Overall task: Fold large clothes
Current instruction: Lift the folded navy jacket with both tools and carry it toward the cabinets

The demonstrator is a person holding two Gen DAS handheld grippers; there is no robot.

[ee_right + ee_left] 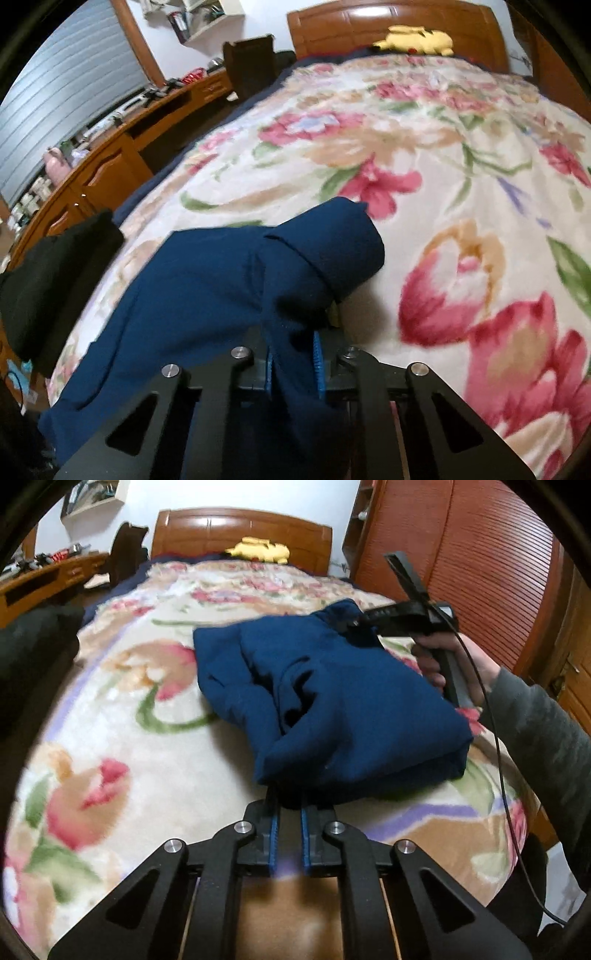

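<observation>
On the bed's floral blanket (122, 709) lies the half-folded blue garment (332, 701), its near edge pinched by the left tool (290, 805), nearly closed, while the right tool (295, 354) clamps a fold of it.

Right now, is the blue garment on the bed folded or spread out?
Folded: the blue garment sits as a compact, layered bundle on the floral blanket, though wrinkled, not lying flat.
</observation>
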